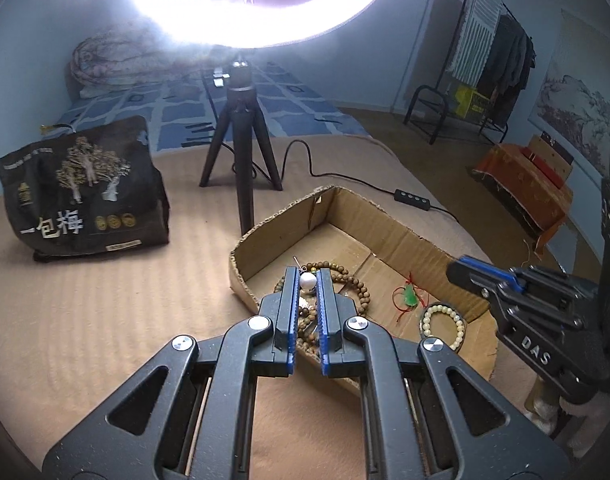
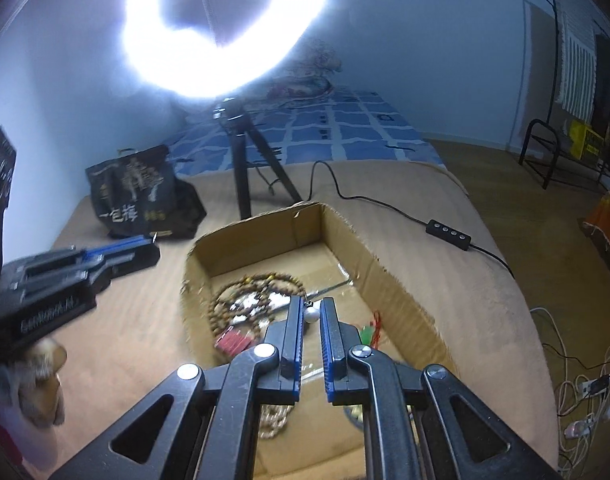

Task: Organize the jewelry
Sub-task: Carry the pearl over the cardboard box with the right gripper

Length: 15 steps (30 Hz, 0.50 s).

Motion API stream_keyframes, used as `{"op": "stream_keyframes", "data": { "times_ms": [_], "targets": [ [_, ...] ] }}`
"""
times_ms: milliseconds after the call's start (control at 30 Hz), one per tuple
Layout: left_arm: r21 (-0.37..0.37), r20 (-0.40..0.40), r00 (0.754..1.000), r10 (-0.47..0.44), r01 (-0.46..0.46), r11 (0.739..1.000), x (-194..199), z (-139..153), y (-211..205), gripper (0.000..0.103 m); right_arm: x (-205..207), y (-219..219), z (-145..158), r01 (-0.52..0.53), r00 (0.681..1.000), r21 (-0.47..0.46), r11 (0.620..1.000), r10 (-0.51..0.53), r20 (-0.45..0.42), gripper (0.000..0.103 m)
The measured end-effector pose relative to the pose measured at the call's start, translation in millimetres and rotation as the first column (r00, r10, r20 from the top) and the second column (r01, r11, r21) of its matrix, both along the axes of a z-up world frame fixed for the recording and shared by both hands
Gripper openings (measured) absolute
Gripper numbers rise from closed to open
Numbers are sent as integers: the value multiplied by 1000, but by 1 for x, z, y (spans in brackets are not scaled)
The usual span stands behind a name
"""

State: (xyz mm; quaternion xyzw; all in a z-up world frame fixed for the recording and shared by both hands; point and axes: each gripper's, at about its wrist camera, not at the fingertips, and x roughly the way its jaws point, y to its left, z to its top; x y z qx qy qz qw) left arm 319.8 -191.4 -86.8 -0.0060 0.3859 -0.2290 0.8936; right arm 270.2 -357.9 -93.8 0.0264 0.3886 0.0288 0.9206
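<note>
Left tongs and right tongs each clamped on a white pearl earring, shallow brown cardboard box beneath.

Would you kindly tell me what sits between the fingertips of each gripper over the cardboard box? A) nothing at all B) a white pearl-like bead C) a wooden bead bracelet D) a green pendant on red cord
B: the left gripper and the right gripper each pinch a white pearl-like bead above the cardboard box; the green pendant lies on the box floor.
</note>
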Motion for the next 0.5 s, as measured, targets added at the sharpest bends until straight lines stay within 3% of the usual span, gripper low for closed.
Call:
{"op": "stream_keyframes", "data": {
  "times_ms": [400, 500],
  "targets": [
    [15, -29, 999, -26, 26, 1000, 16, -22, -16, 7, 36, -8, -28, 17, 999, 43, 999, -16, -33, 6],
    [26, -40, 999, -32, 33, 999, 17, -26, -19, 7, 38, -11, -32, 31, 999, 43, 999, -30, -37, 11]
  ]
}}
